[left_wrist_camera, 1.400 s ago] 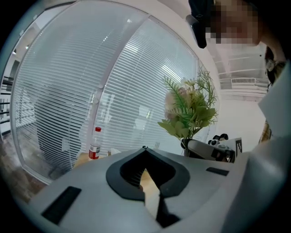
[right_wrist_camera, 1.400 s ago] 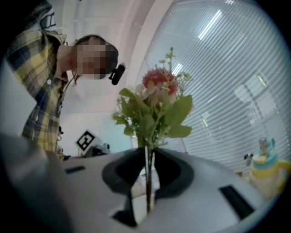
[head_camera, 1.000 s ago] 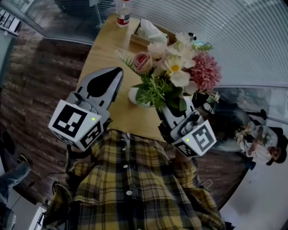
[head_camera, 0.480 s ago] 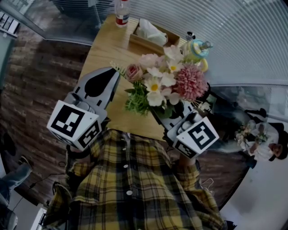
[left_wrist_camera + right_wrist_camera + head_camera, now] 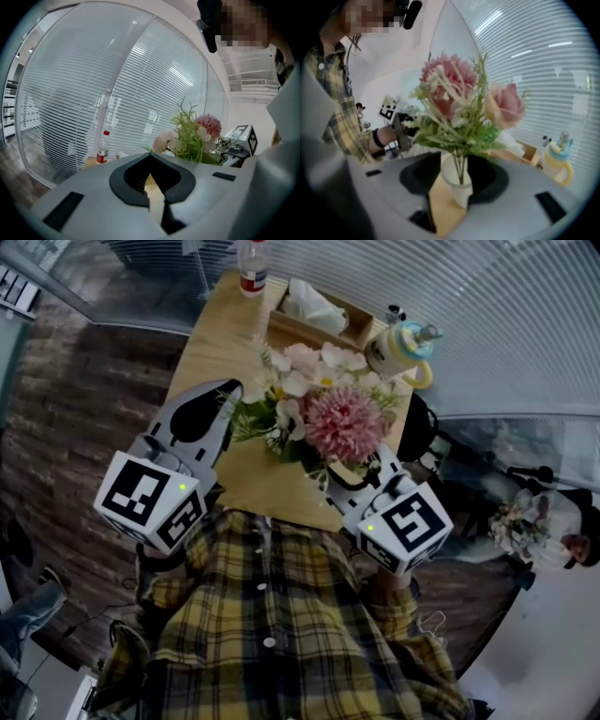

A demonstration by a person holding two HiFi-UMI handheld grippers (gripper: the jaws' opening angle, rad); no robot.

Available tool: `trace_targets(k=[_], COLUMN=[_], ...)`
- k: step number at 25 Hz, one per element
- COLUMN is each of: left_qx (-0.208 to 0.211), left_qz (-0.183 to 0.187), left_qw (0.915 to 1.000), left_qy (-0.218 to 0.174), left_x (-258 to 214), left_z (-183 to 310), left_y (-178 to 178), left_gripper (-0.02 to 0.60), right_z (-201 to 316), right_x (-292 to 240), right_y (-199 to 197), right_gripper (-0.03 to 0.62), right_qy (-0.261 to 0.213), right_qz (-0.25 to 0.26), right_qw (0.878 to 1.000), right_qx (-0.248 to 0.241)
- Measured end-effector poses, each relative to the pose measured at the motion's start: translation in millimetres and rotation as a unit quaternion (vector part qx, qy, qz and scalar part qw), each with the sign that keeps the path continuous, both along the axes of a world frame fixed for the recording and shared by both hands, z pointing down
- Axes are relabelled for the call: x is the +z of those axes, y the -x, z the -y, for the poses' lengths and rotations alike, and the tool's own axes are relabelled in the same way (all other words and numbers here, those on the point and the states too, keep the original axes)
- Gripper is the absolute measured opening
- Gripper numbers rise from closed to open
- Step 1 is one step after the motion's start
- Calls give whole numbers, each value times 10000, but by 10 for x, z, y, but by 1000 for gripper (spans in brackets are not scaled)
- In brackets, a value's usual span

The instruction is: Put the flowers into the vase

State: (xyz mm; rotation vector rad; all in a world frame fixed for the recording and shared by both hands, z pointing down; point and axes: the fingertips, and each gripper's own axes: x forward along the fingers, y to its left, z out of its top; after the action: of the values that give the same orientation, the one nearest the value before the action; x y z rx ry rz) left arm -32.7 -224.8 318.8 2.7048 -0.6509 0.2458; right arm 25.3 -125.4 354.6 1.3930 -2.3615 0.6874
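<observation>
Flowers [image 5: 342, 423] stood in the vase [image 5: 457, 185] on the worktop [image 5: 225, 343]. Right hand-held gripper [image 5: 457, 160] was opening, the vase between its jaws, unpinched. Left hand-held gripper [image 5: 151, 157] sat closed and empty beside the blooms.

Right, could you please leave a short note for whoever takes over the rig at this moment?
Left gripper: shut, empty, held beside the flowers.
Right gripper: jaws opening, with the vase between them and apparently not gripped.
Things: flower stems are in the white vase, which stands on the table.
Done: flowers are in the vase.
Left: probably just draw the right gripper back without tipping the vase.
</observation>
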Motion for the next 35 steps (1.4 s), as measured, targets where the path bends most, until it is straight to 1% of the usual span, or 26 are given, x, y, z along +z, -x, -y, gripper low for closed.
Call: trace_targets(k=[6,13,19,22,25,27,35], left_qx=[2,-23,-16,-30,-51,-61,-102], left_qz=[1,7,11,1,3,-7,-36], left_qw=[10000,10000,10000,10000,10000,10000,9999], left_qy=[-17,15,24,14,20,12,-39], left_x=[15,12,22,14,21,23,-39], left_z=[11,11,13,-4,10,12,-83], left_y=[8,24,16,30,35,41,117], left_gripper=[9,9,9,9,9,9,9], right_z=[-82,-157,-196,-247,-245,-247,-414], right_x=[38,75,153,201,228,240,258], right_y=[14,13,-39,-58,-93,-110,-145], right_gripper=[158,158,158,158,156,157,156], right_qy=[200,504,698,793,870,876,887], right_qz=[-59,-327,-899,-1316,-1555,-1597,-1465], right_qw=[9998,9981,9934,9879,9836,9830,9852], right_qx=[-77,-133,-124,-220,-261,-250,-83])
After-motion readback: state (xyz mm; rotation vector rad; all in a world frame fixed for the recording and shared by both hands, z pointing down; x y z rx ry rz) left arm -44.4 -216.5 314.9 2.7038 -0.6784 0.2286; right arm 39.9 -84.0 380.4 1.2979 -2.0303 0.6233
